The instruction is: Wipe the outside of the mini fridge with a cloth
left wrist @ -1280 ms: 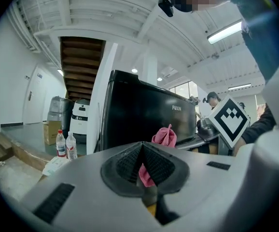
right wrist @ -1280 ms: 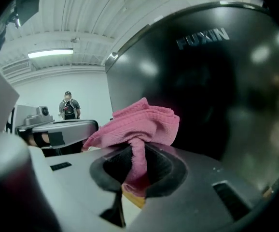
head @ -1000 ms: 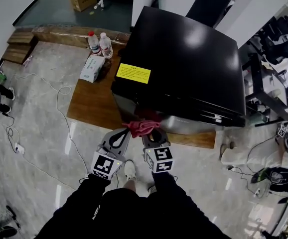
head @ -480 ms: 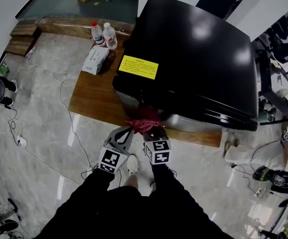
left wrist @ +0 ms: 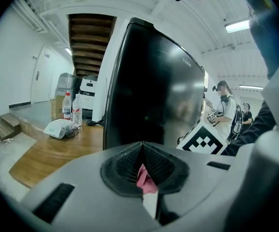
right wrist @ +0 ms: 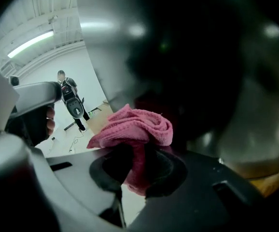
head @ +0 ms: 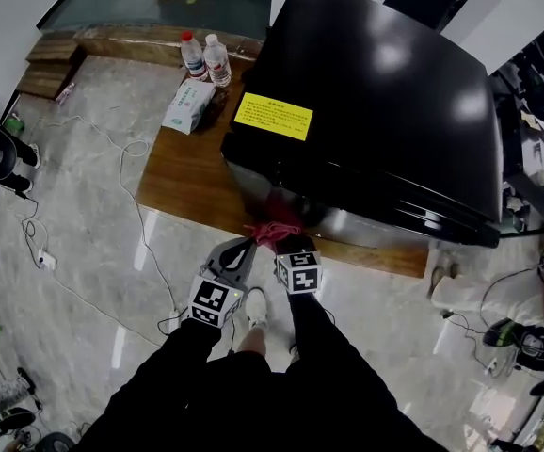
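The black mini fridge (head: 376, 92) with a yellow label (head: 273, 116) stands on a wooden platform (head: 183, 182). A bunched pink cloth (head: 274, 231) is pressed against the lower part of its glossy front. My right gripper (head: 289, 245) is shut on the cloth. In the right gripper view the cloth (right wrist: 134, 127) bulges out of the right gripper (right wrist: 134, 158), close to the dark fridge face (right wrist: 202, 57). My left gripper (head: 246, 244) sits beside it at the cloth's left corner. In the left gripper view the left gripper (left wrist: 142, 151) has its pads together, with a strip of pink cloth (left wrist: 144, 177) between them.
Two water bottles (head: 206, 56) and a white pack of wipes (head: 189, 106) lie on the platform left of the fridge. Cables (head: 126, 186) trail over the marble floor. Wooden steps (head: 51, 59) are at the far left. Chairs and gear crowd the right side. A person (right wrist: 72, 100) stands far off.
Both grippers and the cloth have stayed together at the fridge's front and shifted slightly right along it. The head camera has moved, so the fridge sits more to the right.
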A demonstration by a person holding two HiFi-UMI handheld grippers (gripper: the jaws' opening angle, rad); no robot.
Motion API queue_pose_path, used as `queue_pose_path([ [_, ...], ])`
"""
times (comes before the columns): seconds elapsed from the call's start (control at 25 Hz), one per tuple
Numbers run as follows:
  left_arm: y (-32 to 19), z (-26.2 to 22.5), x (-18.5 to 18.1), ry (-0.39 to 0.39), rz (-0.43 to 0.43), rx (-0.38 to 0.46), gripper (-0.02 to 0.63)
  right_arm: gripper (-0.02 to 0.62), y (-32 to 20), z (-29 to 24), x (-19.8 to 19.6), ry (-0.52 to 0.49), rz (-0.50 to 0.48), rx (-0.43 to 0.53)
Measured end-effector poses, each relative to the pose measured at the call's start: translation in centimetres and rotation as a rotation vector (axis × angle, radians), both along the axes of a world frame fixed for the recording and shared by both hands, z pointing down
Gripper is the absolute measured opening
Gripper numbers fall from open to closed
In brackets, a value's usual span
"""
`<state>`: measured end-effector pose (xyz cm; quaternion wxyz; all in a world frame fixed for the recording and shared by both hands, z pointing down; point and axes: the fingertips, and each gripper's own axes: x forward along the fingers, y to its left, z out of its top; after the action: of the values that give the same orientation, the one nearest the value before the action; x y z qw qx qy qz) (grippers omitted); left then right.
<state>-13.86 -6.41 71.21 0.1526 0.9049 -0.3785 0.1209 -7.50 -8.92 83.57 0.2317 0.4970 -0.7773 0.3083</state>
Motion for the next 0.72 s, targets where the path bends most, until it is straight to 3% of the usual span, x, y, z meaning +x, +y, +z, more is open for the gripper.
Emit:
queue_pose_path([
  [0.16,0.5,-0.8,-0.4,-0.001,-0.007,0.003,0.006,0.069,0.7,0.0,-0.3,0.017,-0.034,-0.001],
  [0.28,0.5,-3.5,-0.9,0.011,-0.017,0.028,0.006,0.069,1.7,-3.8,-0.9,0.010,-0.078,0.075],
  [0.6,2.5,-15.8,-2.6,0.090,0.011,0.061,0.006,0.069,5.6,-23.5,-1.4,-0.049,-0.121,0.369],
  [0.72,2.7,-21.9,-2.8,0.119,0.020,0.115,0.006,0.071,6.7,-31.5,-1.7,-0.036,-0.149,0.497],
])
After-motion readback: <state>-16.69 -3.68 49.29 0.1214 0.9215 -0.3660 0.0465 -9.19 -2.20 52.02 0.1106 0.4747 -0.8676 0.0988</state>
